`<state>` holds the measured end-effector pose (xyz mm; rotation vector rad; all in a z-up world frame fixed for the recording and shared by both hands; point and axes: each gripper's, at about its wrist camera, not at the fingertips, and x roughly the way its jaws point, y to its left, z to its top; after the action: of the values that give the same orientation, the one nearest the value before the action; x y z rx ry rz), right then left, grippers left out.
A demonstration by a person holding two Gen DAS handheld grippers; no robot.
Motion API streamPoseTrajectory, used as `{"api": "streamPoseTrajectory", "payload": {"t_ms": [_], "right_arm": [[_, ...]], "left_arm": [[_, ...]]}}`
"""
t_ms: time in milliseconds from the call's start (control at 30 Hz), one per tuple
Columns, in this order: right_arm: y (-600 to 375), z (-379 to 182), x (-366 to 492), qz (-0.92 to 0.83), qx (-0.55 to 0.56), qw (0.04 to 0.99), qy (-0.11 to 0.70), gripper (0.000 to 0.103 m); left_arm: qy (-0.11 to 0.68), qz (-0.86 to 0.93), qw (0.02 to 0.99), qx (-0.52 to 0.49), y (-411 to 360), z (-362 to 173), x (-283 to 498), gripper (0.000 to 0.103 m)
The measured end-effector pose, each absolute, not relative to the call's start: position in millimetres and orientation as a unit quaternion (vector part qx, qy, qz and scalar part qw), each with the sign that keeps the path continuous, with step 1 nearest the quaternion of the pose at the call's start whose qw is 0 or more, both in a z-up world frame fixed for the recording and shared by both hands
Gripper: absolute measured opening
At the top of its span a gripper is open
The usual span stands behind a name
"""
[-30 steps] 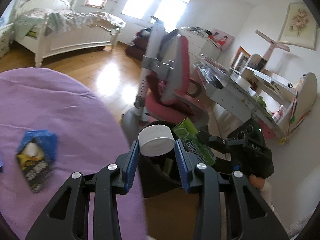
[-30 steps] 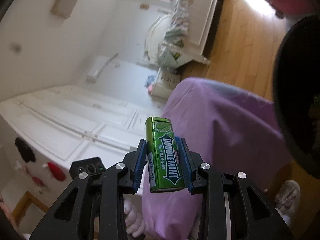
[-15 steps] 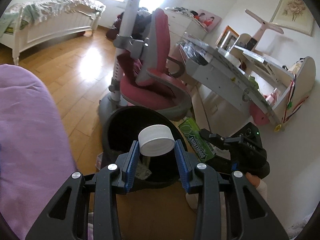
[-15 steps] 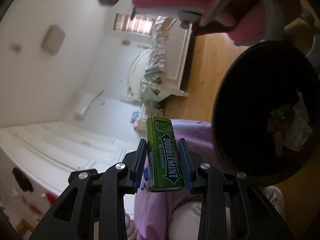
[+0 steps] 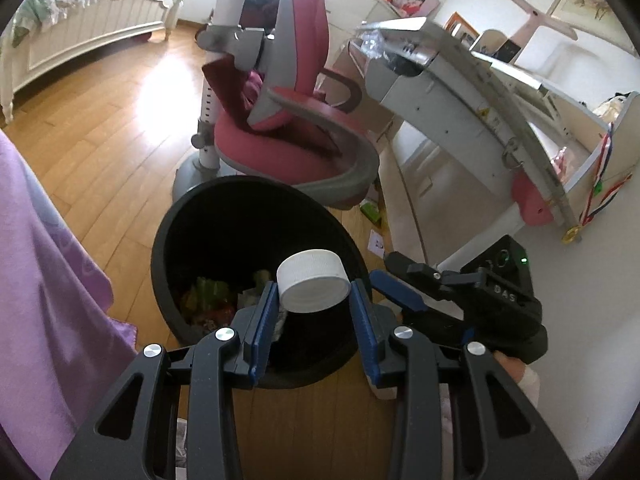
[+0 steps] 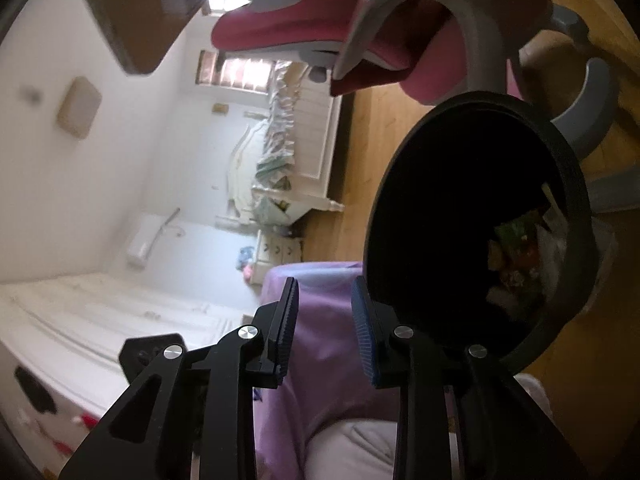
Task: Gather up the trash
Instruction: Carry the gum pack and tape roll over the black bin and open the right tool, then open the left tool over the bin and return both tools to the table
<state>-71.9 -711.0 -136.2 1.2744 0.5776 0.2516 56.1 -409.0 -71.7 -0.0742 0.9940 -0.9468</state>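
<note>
A white bottle cap sits between the blue pads of my left gripper, which is shut on it just above the near rim of a black trash bin. Mixed wrappers lie at the bin's bottom. My right gripper is beside the bin's rim. Its jaws are closing with nothing between them. In the left wrist view the right gripper reaches in from the right, next to the bin. No green gum pack shows in either gripper.
A pink and grey chair stands right behind the bin. A grey desk is on the right, and a purple cover hangs on the left. Small scraps lie on the wooden floor under the desk. A white bed is far back.
The green gum pack has left the right gripper's jaws, which now stand empty at the bin. My left gripper has carried the white cap from the purple cover to over the bin.
</note>
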Motion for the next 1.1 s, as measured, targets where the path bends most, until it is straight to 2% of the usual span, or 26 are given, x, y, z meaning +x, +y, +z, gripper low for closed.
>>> {"api": "streamPoseTrajectory", "payload": {"t_ms": [67,133,167,200,267,333,433,567,667,933,1100], "right_arm": [[-713,-136,-74,0.111,0.581,0.762,0.264,0.029],[-715,-136,-75,0.106,0.581,0.763,0.263,0.029],[-715,-136,-76,0.104,0.580,0.764,0.264,0.029],[-715,-135,-79,0.102,0.580,0.764,0.264,0.029],[-713,-134,-81,0.098,0.579,0.765,0.266,0.038],[-708,-130,-86,0.088,0.570,0.772,0.268,0.058],[-692,-122,-81,0.095,0.553,0.780,0.278,0.077],[-657,-106,-63,0.116,0.507,0.798,0.304,0.084],[-614,-84,-43,0.141,0.441,0.823,0.329,0.091],[-474,-30,2,0.215,0.239,0.870,0.373,0.092],[-390,-10,16,0.241,0.107,0.888,0.376,0.092]], "left_arm": [[0.464,-0.433,0.773,-0.022,-416,-74,58,0.040],[0.465,-0.424,0.777,-0.013,-419,-73,60,0.061],[0.462,-0.420,0.781,-0.014,-418,-72,60,0.078],[0.456,-0.419,0.785,-0.016,-415,-69,59,0.080],[0.451,-0.418,0.788,-0.020,-408,-64,57,0.080],[0.448,-0.417,0.790,-0.030,-397,-58,55,0.080],[0.437,-0.411,0.799,-0.039,-378,-47,49,0.080],[0.410,-0.387,0.824,-0.061,-330,-27,42,0.080],[0.384,-0.349,0.851,-0.081,-280,-14,42,0.088],[0.345,-0.184,0.910,-0.140,-105,-6,60,0.088],[0.345,-0.106,0.926,-0.112,-31,-10,93,0.088]]}}
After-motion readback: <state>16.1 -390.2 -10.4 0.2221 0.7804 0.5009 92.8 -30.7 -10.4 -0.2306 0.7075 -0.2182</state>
